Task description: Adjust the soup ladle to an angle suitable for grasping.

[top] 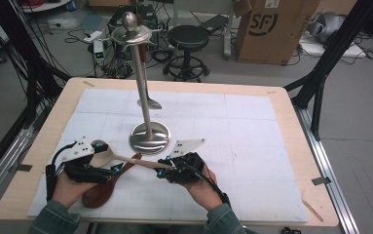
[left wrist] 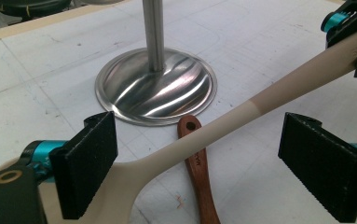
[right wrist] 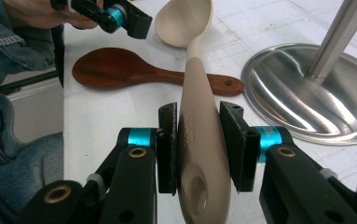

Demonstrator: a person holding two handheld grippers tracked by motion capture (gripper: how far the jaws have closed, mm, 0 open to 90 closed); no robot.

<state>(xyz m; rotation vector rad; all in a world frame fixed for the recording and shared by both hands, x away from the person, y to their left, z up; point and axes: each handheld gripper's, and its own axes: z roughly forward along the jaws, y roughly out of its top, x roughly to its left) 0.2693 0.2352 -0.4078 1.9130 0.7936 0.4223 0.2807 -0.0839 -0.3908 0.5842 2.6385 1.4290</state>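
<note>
right gripper (right wrist: 197,149) clamps beige spoon (right wrist: 195,121) handle — lifted; left gripper (left wrist: 204,154) wide open, empty | unhung — stand (top: 148,136) at 12 o'clock; wooden spoon (top: 101,190) waits

The cream spoon (right wrist: 195,116) has a paler bowl than handle; the wooden spoon (right wrist: 120,69) is reddish brown. The stand (top: 148,136) is shiny silver. The surface (top: 252,141) is white with a faint grid, edged in pale wood. Both grippers' jaws are black with turquoise fittings.
</note>
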